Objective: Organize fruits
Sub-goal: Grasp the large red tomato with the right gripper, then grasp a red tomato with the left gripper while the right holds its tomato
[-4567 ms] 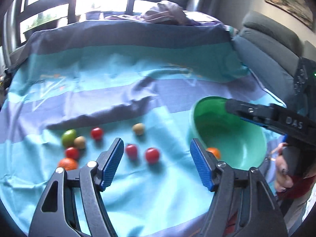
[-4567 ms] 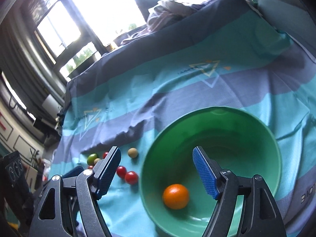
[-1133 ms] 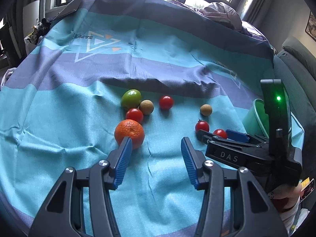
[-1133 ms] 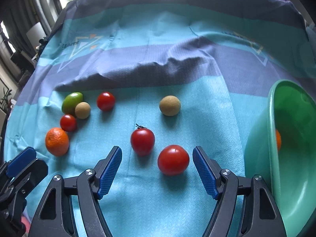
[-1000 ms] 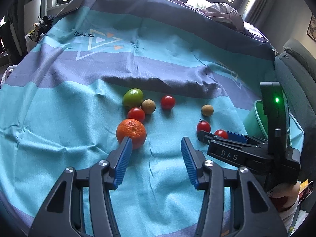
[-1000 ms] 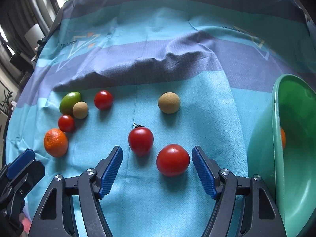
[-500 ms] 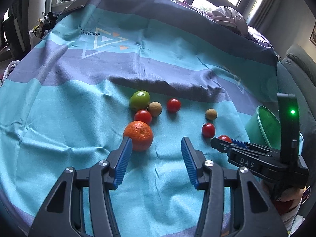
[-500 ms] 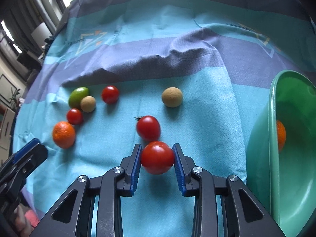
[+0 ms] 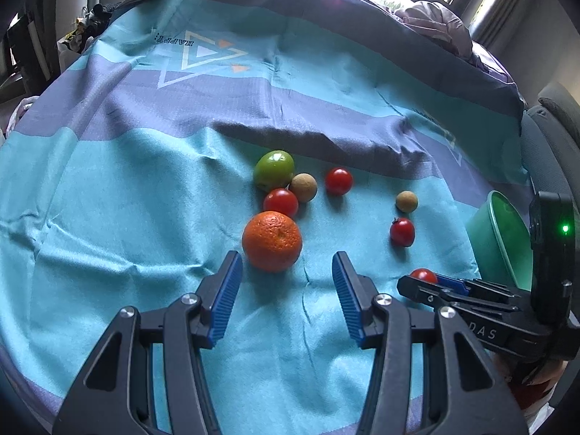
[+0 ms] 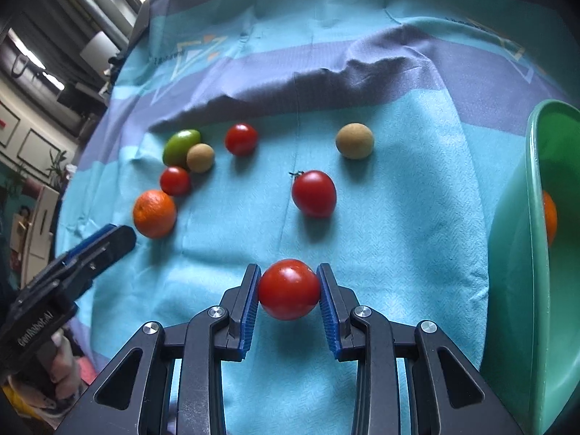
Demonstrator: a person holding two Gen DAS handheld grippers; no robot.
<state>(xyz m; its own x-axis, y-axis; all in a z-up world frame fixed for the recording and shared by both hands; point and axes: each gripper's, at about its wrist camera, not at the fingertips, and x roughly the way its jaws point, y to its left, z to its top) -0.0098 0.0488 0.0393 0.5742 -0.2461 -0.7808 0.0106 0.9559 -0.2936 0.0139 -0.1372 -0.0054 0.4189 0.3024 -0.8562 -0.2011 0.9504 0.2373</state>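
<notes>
A: What is changed from a second ago?

B: The right gripper [image 10: 289, 290] has just been closing. A second ago its blue pads were spread wide with the tomato [image 10: 289, 289] lying loose between them on the cloth [image 10: 398, 217]; now the tomato is clamped between both pads. The left gripper [image 9: 282, 290] is seen as before: its jaws are spread, with nothing between them, just short of the orange [image 9: 272, 241].

A: Which way is the gripped tomato pointed?

B: It is nearly round, so no clear long axis can be made out, and its stem end cannot be seen. The second tomato [image 10: 314, 193], left on the cloth just beyond it, is slightly longer than wide, and its small dark stem is turned toward the upper left of the right wrist view.

A: Where is everything else laid?

B: A green fruit [image 10: 181, 146], a tan ball [image 10: 200, 157] and a small tomato [image 10: 175, 180] are bunched together to the left, with the orange just in front of them. Another tomato [image 10: 241, 139] and a second tan ball [image 10: 354, 141] are set apart, farther back. The green bowl [image 10: 533, 253] is placed at the right edge.

A: What is shown by one camera only?

B: An orange fruit [image 10: 550, 217] inside the bowl is caught only by the right wrist camera. From the left wrist camera only the top of the gripped tomato is seen, above the right gripper's dark fingers, and a lit green lamp [image 9: 564, 228] on that gripper's body is shown there alone.
</notes>
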